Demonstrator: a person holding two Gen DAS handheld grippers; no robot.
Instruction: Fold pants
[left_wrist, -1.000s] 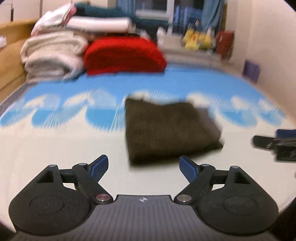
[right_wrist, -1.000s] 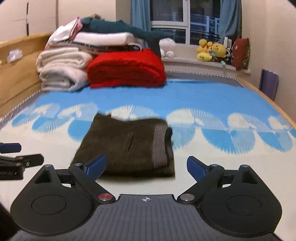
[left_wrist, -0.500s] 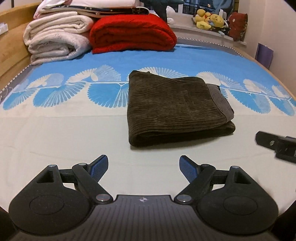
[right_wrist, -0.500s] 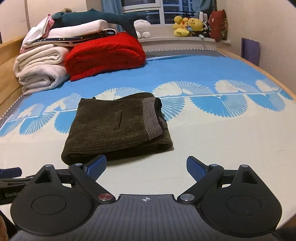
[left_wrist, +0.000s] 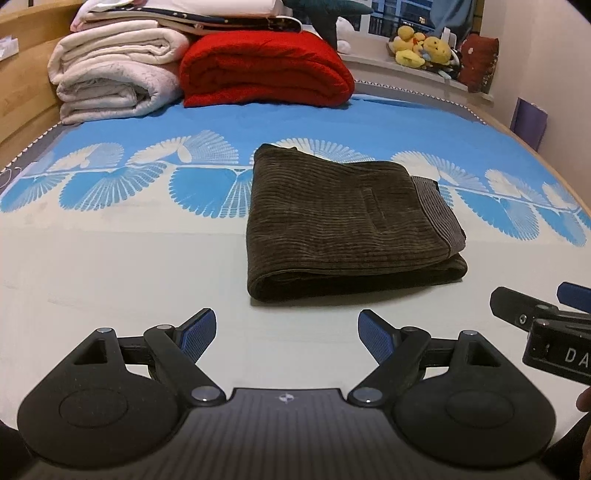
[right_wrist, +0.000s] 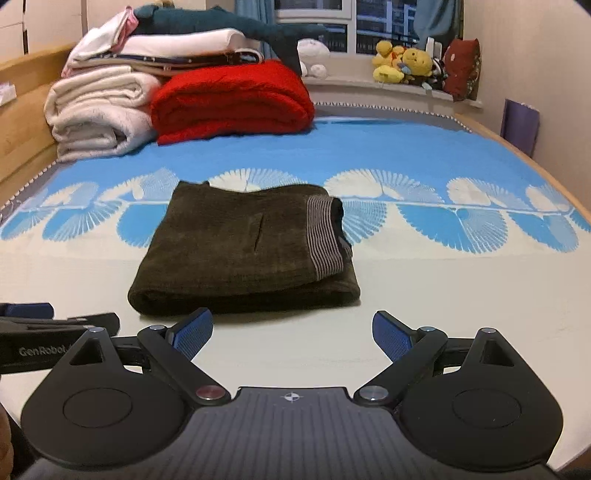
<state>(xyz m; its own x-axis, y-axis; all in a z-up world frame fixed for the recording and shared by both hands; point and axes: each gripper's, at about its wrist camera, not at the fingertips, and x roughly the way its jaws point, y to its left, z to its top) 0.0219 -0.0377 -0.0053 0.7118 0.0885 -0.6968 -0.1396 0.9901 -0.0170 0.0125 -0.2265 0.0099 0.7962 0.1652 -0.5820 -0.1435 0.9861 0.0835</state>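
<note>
The pants (left_wrist: 347, 221) lie folded on the bed (left_wrist: 110, 258). The left gripper (left_wrist: 286, 334) and the right gripper (right_wrist: 291, 334) sit on the near side, jaws apart, gripping nothing.

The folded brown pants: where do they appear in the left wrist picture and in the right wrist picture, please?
Left wrist view: the folded brown pants lie right of centre on the bed, beyond the open left gripper.
Right wrist view: they lie left of centre, just beyond the open right gripper.
Shared landmark: the red blanket behind them, beside the white blankets.
</note>
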